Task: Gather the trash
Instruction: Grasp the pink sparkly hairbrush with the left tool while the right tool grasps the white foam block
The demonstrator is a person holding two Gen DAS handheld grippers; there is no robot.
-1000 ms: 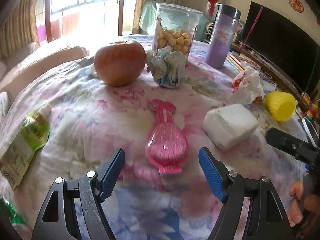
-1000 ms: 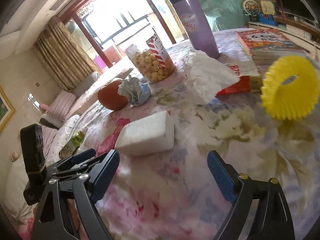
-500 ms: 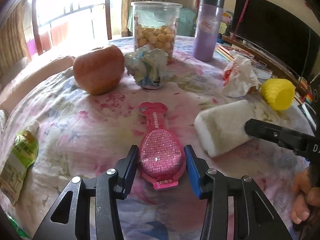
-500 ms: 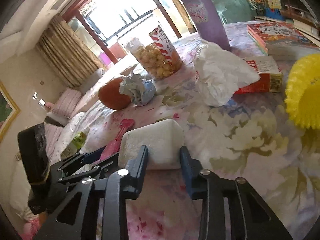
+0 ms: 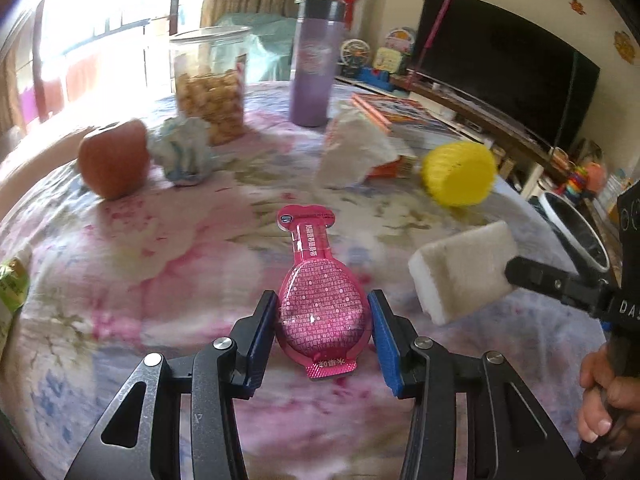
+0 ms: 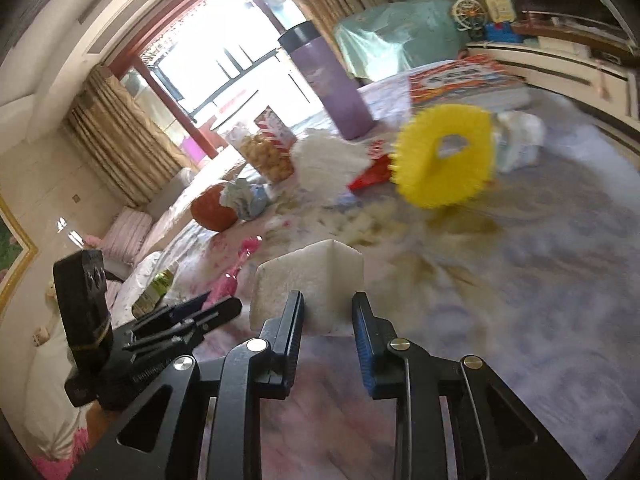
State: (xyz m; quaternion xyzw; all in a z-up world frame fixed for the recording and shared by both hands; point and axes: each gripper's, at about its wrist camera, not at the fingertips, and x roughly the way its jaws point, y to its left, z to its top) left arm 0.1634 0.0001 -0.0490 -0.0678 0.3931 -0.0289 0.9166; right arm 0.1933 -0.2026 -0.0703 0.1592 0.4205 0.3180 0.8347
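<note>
Left gripper (image 5: 323, 322) is clamped on the pink pouch (image 5: 320, 300), right gripper (image 6: 327, 322) has just squeezed onto the white sponge (image 6: 306, 280), both lifted off the floral tablecloth (image 5: 120, 260); crumpled tissue (image 5: 352, 152) sits at 12 o'clock from the pouch.

An apple (image 5: 113, 159), snack jar (image 5: 211, 87) and purple tumbler (image 5: 315, 64) stand on the table.

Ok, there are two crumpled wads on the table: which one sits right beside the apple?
The blue-and-white crumpled wad, next to the apple in front of the snack jar. The plain white wad lies apart, by the yellow ring.
</note>
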